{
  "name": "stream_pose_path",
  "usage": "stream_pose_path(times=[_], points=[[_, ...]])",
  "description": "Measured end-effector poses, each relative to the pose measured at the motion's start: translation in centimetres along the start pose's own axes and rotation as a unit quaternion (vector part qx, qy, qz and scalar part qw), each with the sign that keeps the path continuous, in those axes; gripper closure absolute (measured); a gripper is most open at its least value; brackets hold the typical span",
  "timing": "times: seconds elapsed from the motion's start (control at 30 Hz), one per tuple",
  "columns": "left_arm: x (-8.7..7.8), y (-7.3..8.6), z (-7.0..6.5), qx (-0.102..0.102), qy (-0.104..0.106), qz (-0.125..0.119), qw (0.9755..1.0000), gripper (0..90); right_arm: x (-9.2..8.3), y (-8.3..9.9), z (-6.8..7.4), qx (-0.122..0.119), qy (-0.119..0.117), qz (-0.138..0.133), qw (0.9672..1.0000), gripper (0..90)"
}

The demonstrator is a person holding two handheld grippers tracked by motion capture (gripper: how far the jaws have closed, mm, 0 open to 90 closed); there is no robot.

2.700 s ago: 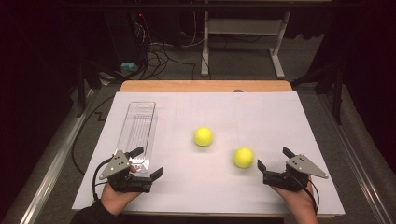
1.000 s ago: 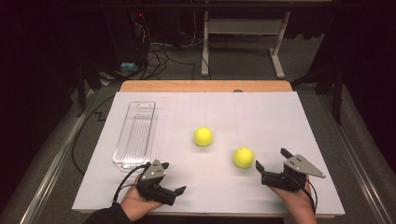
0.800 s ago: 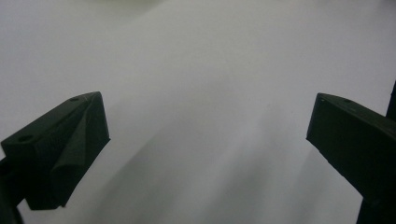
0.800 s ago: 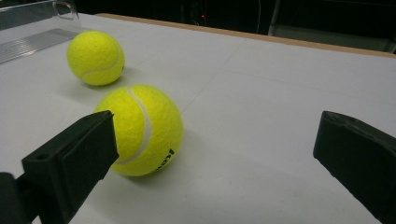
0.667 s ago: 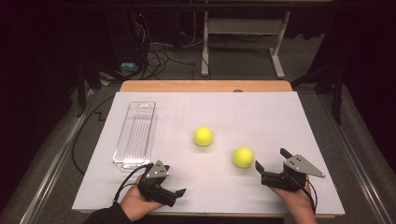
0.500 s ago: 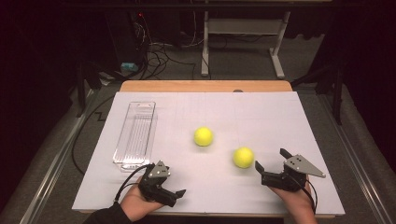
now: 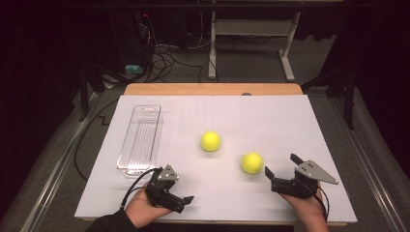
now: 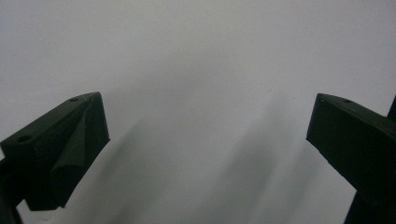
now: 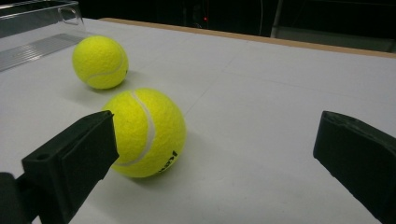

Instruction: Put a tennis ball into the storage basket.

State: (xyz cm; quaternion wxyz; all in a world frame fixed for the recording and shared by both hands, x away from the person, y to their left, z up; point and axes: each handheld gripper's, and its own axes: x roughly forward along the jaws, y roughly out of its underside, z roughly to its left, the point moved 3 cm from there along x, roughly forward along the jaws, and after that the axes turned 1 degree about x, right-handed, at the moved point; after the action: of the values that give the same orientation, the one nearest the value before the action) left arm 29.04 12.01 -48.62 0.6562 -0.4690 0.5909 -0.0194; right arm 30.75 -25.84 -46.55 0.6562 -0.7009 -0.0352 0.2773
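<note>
The left gripper, jaws spread and empty, hangs near the counter's front edge. The right gripper, likewise spread, faces the near tennis ball; a clear tray lies toward the left edge.

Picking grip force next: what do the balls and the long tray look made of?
Balls: yellow fuzzy felt with white seams, like tennis balls, likely rubber inside. Tray: clear, glossy, ribbed, probably rigid plastic, since the white table shows through it.
</note>
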Motion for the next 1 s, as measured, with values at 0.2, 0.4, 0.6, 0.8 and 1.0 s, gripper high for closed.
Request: stream_pose_path(times=[0.2,0.4,0.6,0.8,1.0], points=[[-0.6,-0.9,-0.4,0.015,-0.005,0.024,0.9996,0.0,0.0,0.0,0.1,-0.001,-0.002,-0.001,1.0000,0.0],[-0.6,-1.8,-0.2,0.021,-0.011,0.049,0.9985,0.0,0.0,0.0,0.1,0.003,-0.004,0.001,1.0000,0.0],[-0.3,-2.6,-0.5,0.032,-0.006,0.081,0.9962,0.4,0.0,0.0,0.2,0.002,-0.005,0.002,1.0000,0.0],[-0.1,-3.1,-0.7,0.045,-0.005,0.119,0.9919,0.1,-0.1,-0.1,0.2,0.002,-0.006,0.001,1.0000,0.0],[0.1,-3.3,-0.7,0.047,-0.005,0.144,0.9885,0.1,-0.2,-0.1,0.2,0.002,-0.006,0.000,1.0000,0.0]])
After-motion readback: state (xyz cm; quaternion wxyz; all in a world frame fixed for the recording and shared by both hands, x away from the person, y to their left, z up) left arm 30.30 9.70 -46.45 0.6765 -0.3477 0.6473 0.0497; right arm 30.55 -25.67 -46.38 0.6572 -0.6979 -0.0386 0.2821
